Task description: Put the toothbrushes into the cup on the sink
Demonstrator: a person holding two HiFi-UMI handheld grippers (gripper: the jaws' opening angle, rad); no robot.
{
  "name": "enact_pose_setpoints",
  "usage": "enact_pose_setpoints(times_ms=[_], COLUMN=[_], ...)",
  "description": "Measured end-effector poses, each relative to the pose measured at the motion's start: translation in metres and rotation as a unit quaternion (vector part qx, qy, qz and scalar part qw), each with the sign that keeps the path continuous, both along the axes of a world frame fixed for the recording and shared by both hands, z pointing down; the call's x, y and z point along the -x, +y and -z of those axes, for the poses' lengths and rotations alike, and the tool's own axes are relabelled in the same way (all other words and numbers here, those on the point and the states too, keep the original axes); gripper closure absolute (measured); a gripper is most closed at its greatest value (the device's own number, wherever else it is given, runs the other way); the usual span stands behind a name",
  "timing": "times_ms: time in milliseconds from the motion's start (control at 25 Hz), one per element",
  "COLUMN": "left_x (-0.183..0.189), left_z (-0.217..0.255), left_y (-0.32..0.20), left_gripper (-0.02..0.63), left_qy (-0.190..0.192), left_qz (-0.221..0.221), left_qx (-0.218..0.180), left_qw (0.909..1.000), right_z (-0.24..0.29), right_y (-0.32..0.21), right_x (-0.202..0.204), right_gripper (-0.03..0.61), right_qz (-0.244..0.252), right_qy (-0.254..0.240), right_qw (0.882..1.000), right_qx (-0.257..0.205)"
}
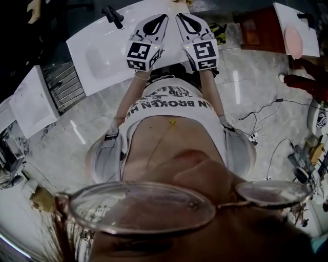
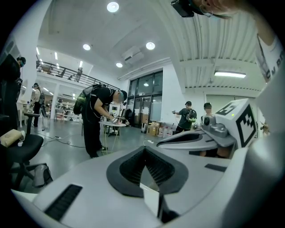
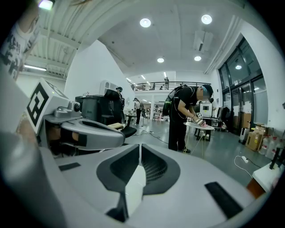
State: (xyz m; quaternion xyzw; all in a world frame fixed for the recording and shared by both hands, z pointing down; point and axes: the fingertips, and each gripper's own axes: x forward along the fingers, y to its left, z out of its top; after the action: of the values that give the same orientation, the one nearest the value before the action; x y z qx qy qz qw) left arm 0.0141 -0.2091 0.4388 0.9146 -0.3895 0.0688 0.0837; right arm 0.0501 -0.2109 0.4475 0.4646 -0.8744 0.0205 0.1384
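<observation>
No toothbrush or cup shows in any view. My left gripper [image 1: 162, 19] and right gripper [image 1: 181, 17] are held side by side in front of my body, both shut with nothing between the jaws. They hover over the near edge of a white sink counter [image 1: 97, 53] with a black faucet [image 1: 113, 15]. In the left gripper view the left gripper [image 2: 144, 149] points into a large hall, with the right gripper [image 2: 213, 133] beside it. The right gripper [image 3: 139, 147] likewise points across the hall, the left gripper [image 3: 84, 131] at its side.
A second white counter [image 1: 297, 30] with a pink item stands at the far right, and a white cabinet [image 1: 33, 102] at the left. Cables [image 1: 266, 110] lie on the floor. A person [image 2: 100, 118] bends over a small round table [image 3: 202, 127]. An office chair [image 2: 22, 149] stands to the left.
</observation>
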Motion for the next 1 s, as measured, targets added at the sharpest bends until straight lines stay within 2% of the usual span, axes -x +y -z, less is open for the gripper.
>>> enact_pose_setpoints(times_ms=[680, 1000], left_x=[0.004, -0.007], left_z=[0.004, 0.001], left_y=[0.002, 0.005], left_gripper=[0.600, 0.600], left_qy=[-0.001, -0.004], left_qz=[0.002, 0.001], left_qx=[-0.001, -0.002], left_qw=[1.0000, 1.0000], right_z=[0.002, -0.002], right_y=[0.006, 0.009], right_x=[0.005, -0.004], right_gripper=[0.545, 0.548], right_qz=[-0.003, 0.001], right_qy=[0.011, 0.009], right_qw=[1.000, 1.000], right_qx=[0.006, 0.007])
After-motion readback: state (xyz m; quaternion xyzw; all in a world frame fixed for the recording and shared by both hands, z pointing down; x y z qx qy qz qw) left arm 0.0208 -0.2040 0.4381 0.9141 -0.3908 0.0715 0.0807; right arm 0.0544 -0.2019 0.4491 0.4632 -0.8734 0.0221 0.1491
